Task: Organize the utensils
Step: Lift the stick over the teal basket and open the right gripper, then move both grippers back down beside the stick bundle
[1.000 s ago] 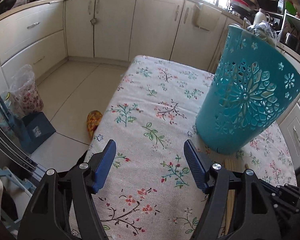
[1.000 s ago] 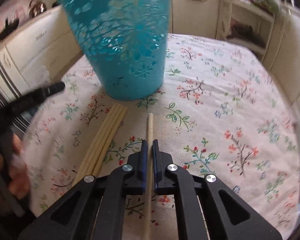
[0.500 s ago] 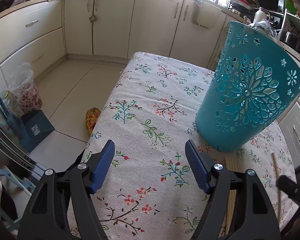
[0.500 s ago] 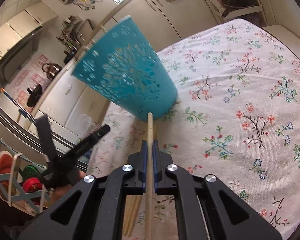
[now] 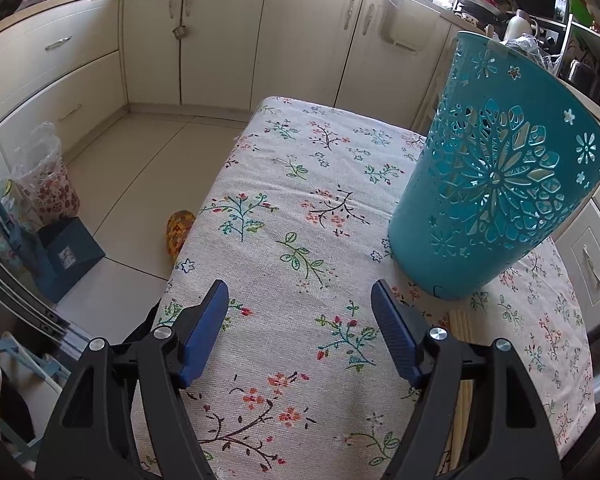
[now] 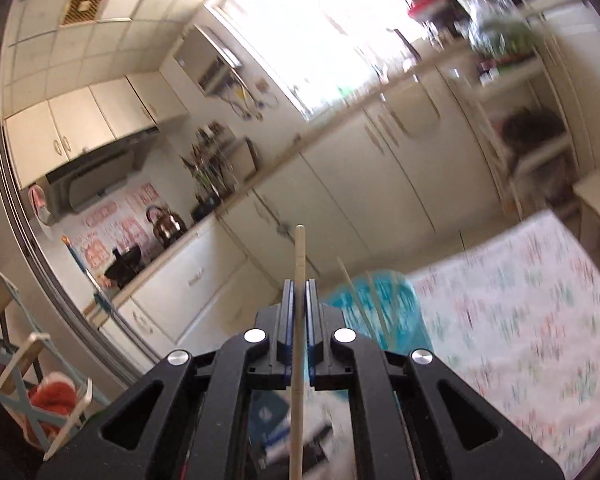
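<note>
A teal perforated basket (image 5: 496, 208) stands on the floral tablecloth (image 5: 300, 208) at the right. Several wooden chopsticks (image 5: 458, 322) lie on the cloth just below it, partly hidden by my left gripper's right finger. My left gripper (image 5: 300, 312) hovers open over the cloth, nothing between its blue pads. In the right wrist view my right gripper (image 6: 299, 294) is shut on a single wooden chopstick (image 6: 299, 256) that sticks out past the pads. It is raised above the blurred teal basket (image 6: 380, 308), where another chopstick (image 6: 350, 288) pokes up.
Cream kitchen cabinets (image 5: 220, 40) run behind the table. On the floor to the left sit a blue box (image 5: 66, 254), a plastic bag (image 5: 46, 176) and a patterned slipper (image 5: 179, 230). The tablecloth (image 6: 520, 300) stretches to the right in the right wrist view.
My right gripper has lifted the chopstick off the cloth and tilted up, from looking down at the table to facing the cabinets above the basket. The left gripper stayed put.
</note>
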The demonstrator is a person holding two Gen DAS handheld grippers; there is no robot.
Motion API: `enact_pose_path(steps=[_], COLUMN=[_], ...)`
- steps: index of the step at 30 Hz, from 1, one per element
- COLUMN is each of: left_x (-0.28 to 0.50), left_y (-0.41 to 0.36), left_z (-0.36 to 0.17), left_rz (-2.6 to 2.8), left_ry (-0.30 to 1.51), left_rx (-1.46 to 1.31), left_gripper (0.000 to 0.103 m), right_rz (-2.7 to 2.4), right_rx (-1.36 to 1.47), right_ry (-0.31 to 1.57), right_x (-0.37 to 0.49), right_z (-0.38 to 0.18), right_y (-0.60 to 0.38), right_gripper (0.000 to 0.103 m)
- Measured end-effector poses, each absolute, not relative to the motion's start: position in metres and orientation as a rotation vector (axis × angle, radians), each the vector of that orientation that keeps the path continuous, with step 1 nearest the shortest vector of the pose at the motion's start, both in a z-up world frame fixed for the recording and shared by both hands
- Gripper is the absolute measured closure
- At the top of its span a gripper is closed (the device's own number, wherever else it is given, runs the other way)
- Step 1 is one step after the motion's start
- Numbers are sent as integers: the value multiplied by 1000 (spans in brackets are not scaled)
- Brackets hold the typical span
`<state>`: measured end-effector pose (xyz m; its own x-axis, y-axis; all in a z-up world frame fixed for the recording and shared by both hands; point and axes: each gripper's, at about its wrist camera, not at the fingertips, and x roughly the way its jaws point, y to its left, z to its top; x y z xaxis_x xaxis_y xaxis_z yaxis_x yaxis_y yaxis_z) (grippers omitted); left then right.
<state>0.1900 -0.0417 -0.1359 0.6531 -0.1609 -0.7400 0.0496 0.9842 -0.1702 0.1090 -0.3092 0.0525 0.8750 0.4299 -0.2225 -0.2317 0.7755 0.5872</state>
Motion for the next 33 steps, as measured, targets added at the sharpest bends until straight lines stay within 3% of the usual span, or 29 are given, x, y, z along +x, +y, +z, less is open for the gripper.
enact_pose_path(steps=[7, 27, 33], left_x=[192, 199, 198], left_y=[-36, -37, -36], left_z=[-138, -143, -142], left_rz=[-136, -148, -145], left_ry=[857, 879, 876], left_rx=[-178, -191, -203], left_gripper=[33, 33, 32], right_rz=[222, 187, 140], right_rx=[512, 305, 340], right_ry=[233, 453, 357], right_x=[172, 194, 124], right_z=[72, 24, 38], right_y=[-294, -268, -294], right_gripper=[97, 96, 82])
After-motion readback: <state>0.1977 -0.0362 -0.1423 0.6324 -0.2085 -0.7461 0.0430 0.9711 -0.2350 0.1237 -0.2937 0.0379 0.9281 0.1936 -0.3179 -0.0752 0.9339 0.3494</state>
